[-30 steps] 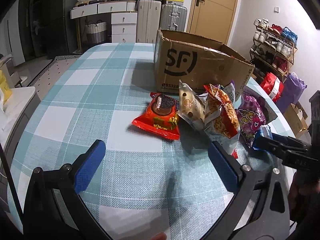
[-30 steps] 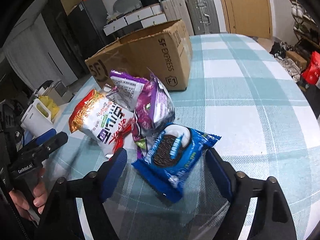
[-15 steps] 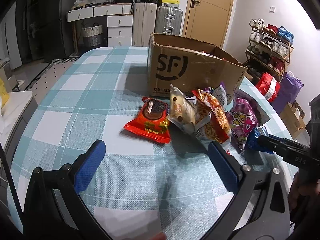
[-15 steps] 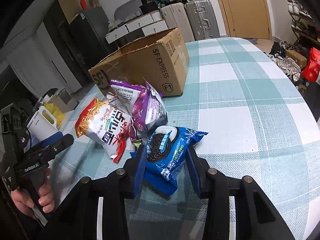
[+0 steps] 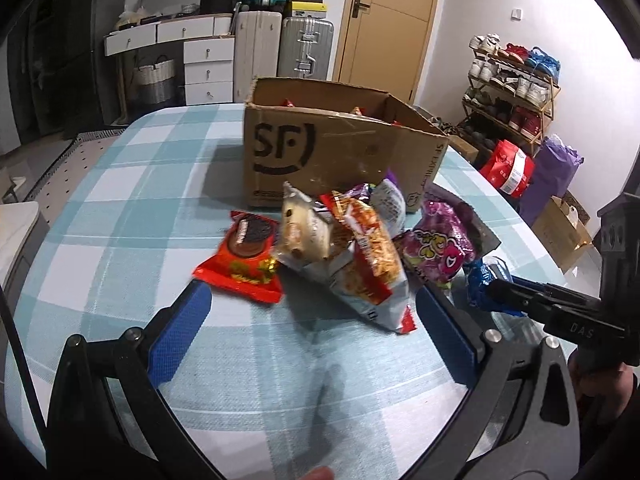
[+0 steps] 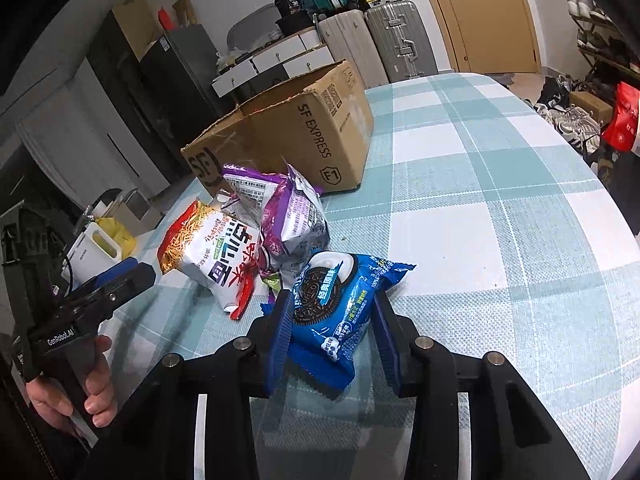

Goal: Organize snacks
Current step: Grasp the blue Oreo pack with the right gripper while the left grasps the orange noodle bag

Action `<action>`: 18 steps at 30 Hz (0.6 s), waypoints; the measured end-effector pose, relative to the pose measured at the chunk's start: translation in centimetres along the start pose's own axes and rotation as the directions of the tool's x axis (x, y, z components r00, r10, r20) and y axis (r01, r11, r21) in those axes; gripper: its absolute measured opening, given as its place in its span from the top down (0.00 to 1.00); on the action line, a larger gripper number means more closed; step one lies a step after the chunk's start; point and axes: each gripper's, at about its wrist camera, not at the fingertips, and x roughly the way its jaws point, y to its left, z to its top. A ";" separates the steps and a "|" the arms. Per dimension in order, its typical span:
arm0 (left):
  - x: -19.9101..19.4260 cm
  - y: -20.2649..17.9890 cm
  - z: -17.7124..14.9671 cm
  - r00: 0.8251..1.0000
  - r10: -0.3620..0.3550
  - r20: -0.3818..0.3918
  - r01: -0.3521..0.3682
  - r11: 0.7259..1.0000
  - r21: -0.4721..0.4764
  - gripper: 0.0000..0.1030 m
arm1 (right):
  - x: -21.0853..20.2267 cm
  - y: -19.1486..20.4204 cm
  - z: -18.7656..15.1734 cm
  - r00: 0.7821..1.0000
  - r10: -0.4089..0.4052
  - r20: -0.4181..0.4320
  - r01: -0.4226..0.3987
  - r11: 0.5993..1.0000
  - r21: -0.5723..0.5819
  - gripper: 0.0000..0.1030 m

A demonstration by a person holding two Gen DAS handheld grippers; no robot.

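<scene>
My right gripper (image 6: 330,336) is shut on a blue Oreo packet (image 6: 336,308) and holds it just above the checked tablecloth. That packet also shows at the right in the left wrist view (image 5: 486,280). My left gripper (image 5: 312,324) is open and empty, hovering short of the snack pile. The pile holds a red cookie packet (image 5: 244,256), a beige bag (image 5: 304,236), an orange noodle-snack bag (image 5: 368,260) and a purple bag (image 5: 436,244). An open cardboard SF box (image 5: 340,152) stands behind the pile with snacks inside.
The table (image 5: 140,200) has a blue-white checked cloth with a rounded edge. Suitcases (image 5: 306,44), white drawers (image 5: 208,64) and a shoe rack (image 5: 512,84) stand beyond it. A white appliance (image 6: 96,248) sits off the table's left side.
My right gripper closed on the blue Oreo packet and lifted it slightly. My left gripper moved closer to the snack pile, still open.
</scene>
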 end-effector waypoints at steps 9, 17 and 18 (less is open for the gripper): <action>2.3 -1.3 0.7 0.999 -0.025 -0.038 0.025 1.000 0.013 0.01 | -0.9 -0.6 -0.3 1.000 0.022 0.018 -0.022 1.000 0.014 0.62; 4.1 -2.7 1.8 0.999 -0.018 -0.027 0.019 0.999 0.027 0.01 | -1.4 -0.9 -0.4 0.999 0.034 0.023 -0.035 0.999 0.017 0.62; 4.4 -2.8 1.9 1.000 -0.014 -0.028 0.015 1.000 0.028 0.01 | -1.4 -0.9 -0.4 0.999 0.037 0.024 -0.037 0.999 0.018 0.62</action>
